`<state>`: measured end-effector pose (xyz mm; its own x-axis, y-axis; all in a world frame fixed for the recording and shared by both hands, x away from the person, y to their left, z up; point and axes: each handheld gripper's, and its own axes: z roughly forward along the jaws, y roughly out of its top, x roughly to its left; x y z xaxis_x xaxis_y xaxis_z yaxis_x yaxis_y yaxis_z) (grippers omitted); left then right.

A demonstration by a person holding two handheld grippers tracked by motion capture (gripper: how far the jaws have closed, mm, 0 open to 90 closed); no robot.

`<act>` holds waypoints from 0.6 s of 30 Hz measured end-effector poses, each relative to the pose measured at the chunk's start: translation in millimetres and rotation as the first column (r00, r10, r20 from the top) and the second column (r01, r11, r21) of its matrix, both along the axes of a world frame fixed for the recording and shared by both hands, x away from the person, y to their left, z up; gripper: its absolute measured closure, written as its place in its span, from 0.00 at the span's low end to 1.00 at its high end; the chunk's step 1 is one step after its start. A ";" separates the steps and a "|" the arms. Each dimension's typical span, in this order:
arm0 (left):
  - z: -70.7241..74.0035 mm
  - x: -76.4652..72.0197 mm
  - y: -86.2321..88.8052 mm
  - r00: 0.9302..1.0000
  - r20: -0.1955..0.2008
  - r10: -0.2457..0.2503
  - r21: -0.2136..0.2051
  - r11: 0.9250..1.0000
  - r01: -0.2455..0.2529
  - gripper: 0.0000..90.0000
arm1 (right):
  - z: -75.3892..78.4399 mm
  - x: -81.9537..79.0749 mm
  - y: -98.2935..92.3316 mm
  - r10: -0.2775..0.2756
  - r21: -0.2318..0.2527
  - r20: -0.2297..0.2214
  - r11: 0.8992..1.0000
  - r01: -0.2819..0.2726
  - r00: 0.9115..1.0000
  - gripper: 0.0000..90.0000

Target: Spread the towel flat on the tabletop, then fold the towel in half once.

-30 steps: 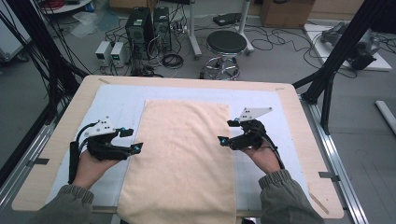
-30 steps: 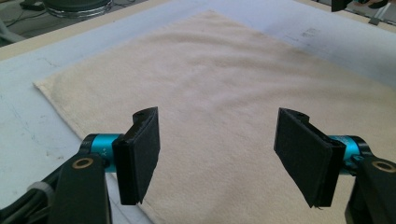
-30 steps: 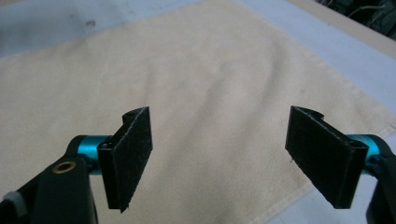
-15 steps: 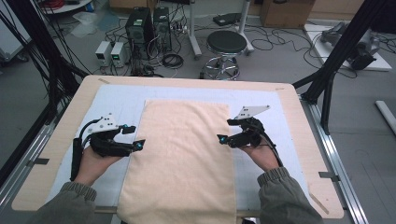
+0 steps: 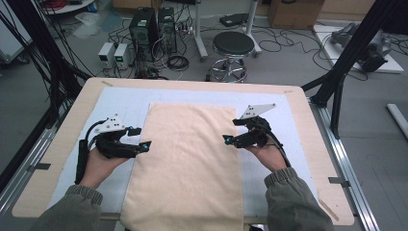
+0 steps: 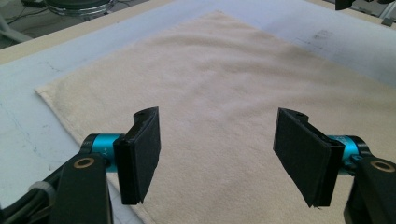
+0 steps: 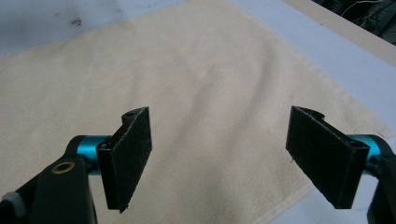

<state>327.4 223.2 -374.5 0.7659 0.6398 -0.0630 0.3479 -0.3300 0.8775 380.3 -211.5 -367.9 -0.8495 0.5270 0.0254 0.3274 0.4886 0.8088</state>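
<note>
a cream towel (image 5: pixel 190 163) is lying flat on the pale mat (image 5: pixel 120 98) that is covering the table (image 5: pixel 57 144), and it is sitting between the two tongs. the left gripper (image 5: pixel 142 146) is hovering at the towel's left long edge, with its tips just over that edge and aiming inward across the cloth. the right gripper (image 5: pixel 230 140) is hovering at the opposite long edge, likewise aiming inward, so the two are facing each other across the towel's width.

in the left gripper view the left gripper (image 6: pixel 217 154) is standing with its jaws apart and nothing between the pads (image 6: pixel 140 158); the towel (image 6: pixel 224 107) is spreading out ahead and below, and a near edge is running just under the left-hand pad. in the right gripper view the right gripper (image 7: pixel 233 158) is also gaping, jaws apart and empty, with the towel (image 7: pixel 187 93) stretching ahead and an edge passing under the right-hand pad (image 7: pixel 322 156).

the towel's long axis is running away from the person, from the near table edge, where it is overhanging slightly, toward the far side. it is lying crosswise to the direction both tongs are pointing. each long edge is lying nearest its own side's hand, so neither hand looks better placed than the other. judging from this, the coming move is turning on each gripper sinking onto the edge directly beneath its tips.
</note>
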 end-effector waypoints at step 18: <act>-7.0 8.7 -7.7 1.000 -0.018 -0.007 0.012 1.000 0.007 0.36 | -7.8 11.3 -5.9 -0.043 -0.001 -0.016 0.999 0.043 0.999 0.25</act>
<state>336.1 215.5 -381.5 0.7690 0.6355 -0.0693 0.3615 -0.3428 0.8671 391.6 -217.3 -375.8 -0.8255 0.5630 0.0384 0.3609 0.4745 0.8029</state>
